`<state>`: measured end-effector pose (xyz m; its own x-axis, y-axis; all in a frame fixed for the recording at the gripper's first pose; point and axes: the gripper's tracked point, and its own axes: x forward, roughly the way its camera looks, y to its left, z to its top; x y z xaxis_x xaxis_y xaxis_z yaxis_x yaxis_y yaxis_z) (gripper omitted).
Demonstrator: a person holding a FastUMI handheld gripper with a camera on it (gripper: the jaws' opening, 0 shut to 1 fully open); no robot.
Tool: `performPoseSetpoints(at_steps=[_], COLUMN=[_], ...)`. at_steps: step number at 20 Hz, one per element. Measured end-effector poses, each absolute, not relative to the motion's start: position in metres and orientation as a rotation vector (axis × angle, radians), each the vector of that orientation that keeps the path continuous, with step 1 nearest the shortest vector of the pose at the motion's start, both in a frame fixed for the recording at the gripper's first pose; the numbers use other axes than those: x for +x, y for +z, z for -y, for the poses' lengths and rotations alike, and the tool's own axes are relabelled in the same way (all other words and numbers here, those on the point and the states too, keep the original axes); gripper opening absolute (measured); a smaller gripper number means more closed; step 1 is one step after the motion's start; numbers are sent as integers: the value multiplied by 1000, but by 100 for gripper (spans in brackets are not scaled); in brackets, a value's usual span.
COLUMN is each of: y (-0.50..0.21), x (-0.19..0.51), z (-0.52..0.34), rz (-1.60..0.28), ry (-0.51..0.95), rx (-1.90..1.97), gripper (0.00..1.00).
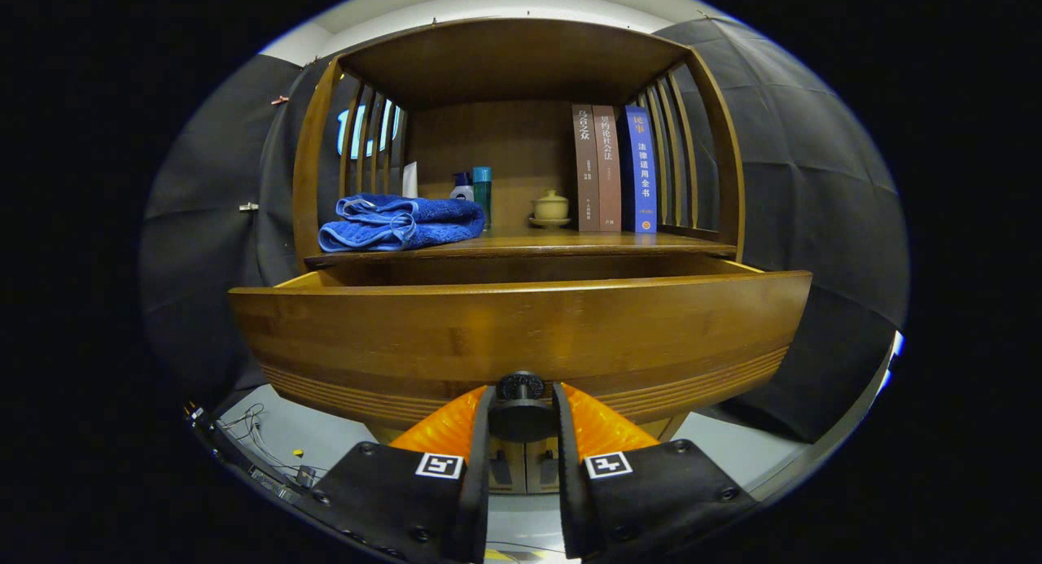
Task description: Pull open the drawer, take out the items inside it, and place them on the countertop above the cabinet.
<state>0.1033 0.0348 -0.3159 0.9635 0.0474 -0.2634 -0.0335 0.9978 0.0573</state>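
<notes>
The wooden drawer (521, 336) stands pulled out from the cabinet, its broad front face just ahead of me. A dark round knob (521, 386) sits low on that face. My gripper (522, 417) is shut on the knob, one finger on each side of it. The drawer's inside is hidden behind its front panel. Above it runs the countertop (586, 242), with a folded blue towel (400, 220) lying on its left part.
On the countertop stand a white tube, a small bottle (462, 188), a teal bottle (482, 191), a lidded cup on a saucer (550, 207) and three upright books (615, 169). Slatted wooden sides and a top shelf enclose it. Cables lie on the floor at lower left.
</notes>
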Motion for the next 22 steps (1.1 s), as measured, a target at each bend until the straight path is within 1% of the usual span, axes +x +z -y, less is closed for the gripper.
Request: performPoseSetpoints(at_steps=[8,9,18,21,22], y=[-322,-320,-323,-322,-322], x=[66,65,64,64,63], z=[-31,-31,-31,-28,-27], rz=[-294,-273,-284,-290,-294], ry=[58,58,69,77,77], rx=[61,59,35,20,9], gripper=[40,40,40,46,60])
